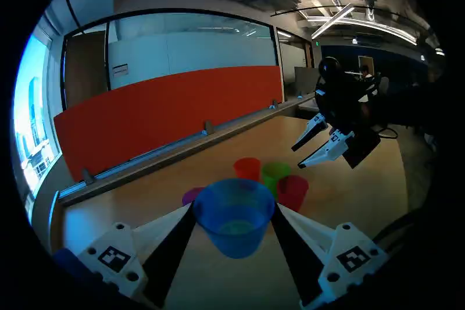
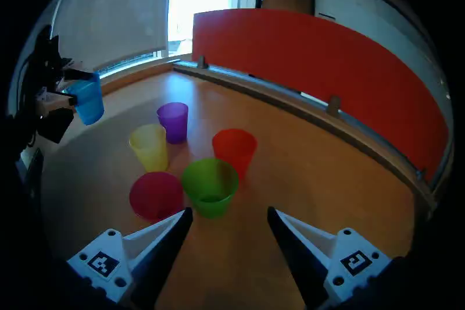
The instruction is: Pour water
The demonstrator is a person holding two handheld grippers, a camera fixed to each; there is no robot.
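My left gripper [image 1: 234, 208] is shut on a translucent blue cup [image 1: 234, 225], held upright above the wooden table; a pale layer shows at its bottom. Behind it stand a purple cup [image 1: 190, 195], an orange cup [image 1: 247, 167], a green cup [image 1: 275, 175] and a red cup [image 1: 292, 191]. In the right gripper view my right gripper [image 2: 229, 212] is open, just short of the green cup [image 2: 210, 185]. Around that cup are the red cup [image 2: 156, 195], a yellow cup [image 2: 150, 146], the purple cup [image 2: 173, 121] and the orange cup [image 2: 234, 150]. The blue cup [image 2: 88, 100] hangs at far left.
The wooden table [image 2: 325, 182] ends at a red partition [image 2: 325, 60] with a raised rail along its back edge. In the left gripper view the right gripper [image 1: 297, 157] hovers open beyond the cups. A bright window [image 2: 200, 2] lies behind.
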